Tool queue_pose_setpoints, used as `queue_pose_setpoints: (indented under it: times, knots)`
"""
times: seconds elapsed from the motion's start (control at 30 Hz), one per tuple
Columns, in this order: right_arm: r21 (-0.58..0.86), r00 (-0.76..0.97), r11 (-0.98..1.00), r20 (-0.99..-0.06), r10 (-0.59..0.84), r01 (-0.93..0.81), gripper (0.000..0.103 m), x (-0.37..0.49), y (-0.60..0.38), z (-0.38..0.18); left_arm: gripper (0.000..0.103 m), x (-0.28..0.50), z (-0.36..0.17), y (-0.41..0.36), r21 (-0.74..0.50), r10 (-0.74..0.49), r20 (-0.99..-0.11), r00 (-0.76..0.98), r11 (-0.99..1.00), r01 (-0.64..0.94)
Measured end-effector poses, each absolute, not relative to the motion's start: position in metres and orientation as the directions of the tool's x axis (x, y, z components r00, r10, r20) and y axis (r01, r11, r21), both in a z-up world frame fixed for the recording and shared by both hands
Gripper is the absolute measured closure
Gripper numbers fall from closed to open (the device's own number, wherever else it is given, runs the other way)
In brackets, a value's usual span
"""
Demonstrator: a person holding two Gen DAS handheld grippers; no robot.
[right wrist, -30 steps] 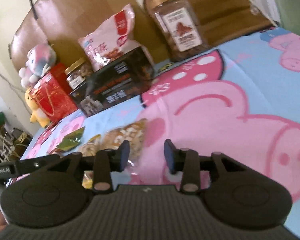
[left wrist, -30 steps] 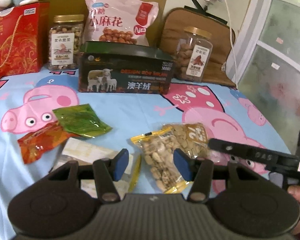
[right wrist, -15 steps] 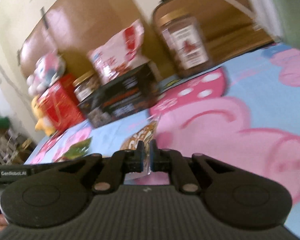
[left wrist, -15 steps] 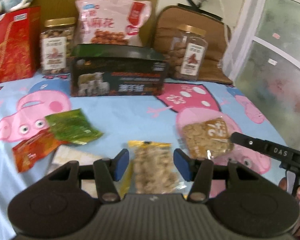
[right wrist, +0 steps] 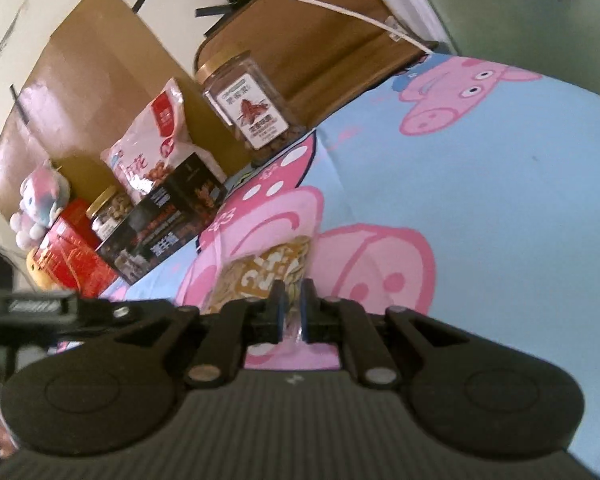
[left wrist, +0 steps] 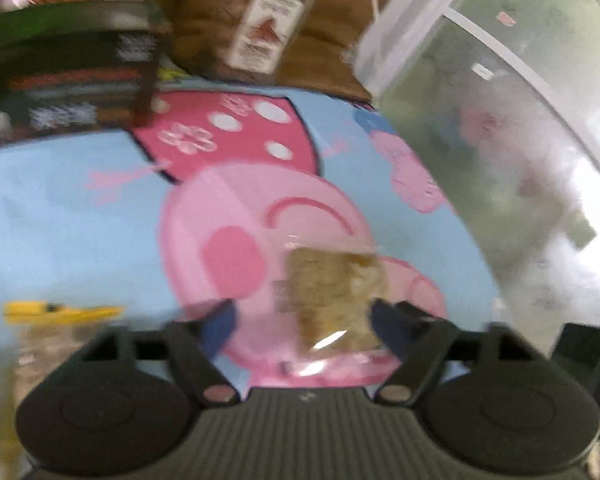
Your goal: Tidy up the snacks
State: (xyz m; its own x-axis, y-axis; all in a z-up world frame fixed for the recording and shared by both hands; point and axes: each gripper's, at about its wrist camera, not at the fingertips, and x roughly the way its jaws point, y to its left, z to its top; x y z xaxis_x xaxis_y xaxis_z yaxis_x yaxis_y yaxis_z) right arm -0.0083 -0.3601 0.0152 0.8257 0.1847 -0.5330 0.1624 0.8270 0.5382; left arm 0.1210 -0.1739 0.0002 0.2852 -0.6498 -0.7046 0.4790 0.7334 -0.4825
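Since a second ago our right gripper (right wrist: 290, 307) has clamped on the clear snack packet (right wrist: 269, 271) and dragged it right across the cartoon sheet (right wrist: 480, 208). Our left gripper (left wrist: 302, 322) is opening, the packet between its jaws untouched. Beyond stand a jar (right wrist: 248, 106) and dark box (right wrist: 160, 220).

**Pink pigs on blue, snacks in red and gold**

The tablecloth (right wrist: 500, 208) is light blue, printed with pink cartoon pigs and a deep-pink patch dotted white. The snack packet (right wrist: 276, 268) is clear, with tan contents and white lettering. The jar (right wrist: 252, 108) has a gold lid and a white label with a red figure. The box (right wrist: 164, 224) is black; the gift bag (right wrist: 72, 256) is red. Both grippers' pads (right wrist: 278, 312) are blue.
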Motion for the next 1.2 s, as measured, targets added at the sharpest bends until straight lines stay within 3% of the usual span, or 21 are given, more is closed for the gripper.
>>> queue_pose_setpoints:
  times: [0.07, 0.13, 0.23, 0.3, 0.47, 0.6, 0.8, 0.87, 1.0, 1.03, 1.1, 1.2]
  knots:
    - [0.538, 0.827, 0.83, -0.527, 0.194, 0.148, 0.091, -0.008, -0.361, 0.014, 0.017, 0.124, -0.002, -0.178, -0.514, -0.671, -0.69, 0.272, 0.718, 0.469]
    - [0.554, 0.826, 0.822, -0.52, 0.216, 0.134, 0.091, -0.007, -0.362, 0.013, 0.023, 0.126, -0.004, -0.182, -0.534, -0.688, -0.678, 0.256, 0.702, 0.472]
    - [0.575, 0.825, 0.81, -0.511, 0.241, 0.12, 0.091, -0.006, -0.362, 0.011, 0.041, 0.127, -0.007, -0.183, -0.565, -0.707, -0.667, 0.235, 0.685, 0.46]
    - [0.583, 0.825, 0.804, -0.506, 0.25, 0.115, 0.091, -0.004, -0.357, 0.01, 0.047, 0.128, -0.008, -0.181, -0.575, -0.709, -0.663, 0.242, 0.689, 0.442]
    - [0.565, 0.829, 0.819, -0.503, 0.244, 0.101, 0.084, 0.001, -0.345, 0.014, 0.08, 0.128, -0.006, -0.159, -0.592, -0.704, -0.659, 0.265, 0.703, 0.394]
    - [0.582, 0.818, 0.81, -0.499, 0.288, 0.07, 0.084, 0.01, -0.335, 0.013, 0.088, 0.131, 0.001, -0.127, -0.655, -0.75, -0.597, 0.285, 0.66, 0.368]
    - [0.557, 0.808, 0.83, -0.474, 0.35, -0.033, 0.051, 0.018, -0.316, 0.016, 0.089, 0.141, -0.006, -0.108, -0.69, -0.759, -0.589, 0.277, 0.651, 0.315]
    - [0.475, 0.803, 0.875, -0.483, 0.349, -0.095, 0.032, 0.015, -0.3, 0.021, 0.089, 0.144, -0.008, -0.106, -0.715, -0.774, -0.574, 0.267, 0.632, 0.299]
    - [0.23, 0.794, 0.959, -0.545, 0.269, -0.167, 0.025, 0.018, -0.262, 0.023, 0.089, 0.145, -0.005, -0.109, -0.718, -0.782, -0.565, 0.263, 0.623, 0.311]
    - [0.193, 0.794, 0.966, -0.554, 0.251, -0.17, 0.026, 0.02, -0.257, 0.024, 0.089, 0.143, -0.004, -0.109, -0.714, -0.782, -0.564, 0.265, 0.623, 0.32]
    - [0.153, 0.806, 0.978, -0.556, 0.202, -0.139, 0.048, 0.023, -0.257, 0.023, 0.089, 0.141, 0.0, -0.109, -0.702, -0.779, -0.562, 0.277, 0.627, 0.338]
    - [0.166, 0.822, 0.978, -0.534, 0.199, -0.129, 0.069, 0.024, -0.263, 0.023, 0.089, 0.139, 0.008, -0.105, -0.696, -0.784, -0.547, 0.292, 0.62, 0.362]
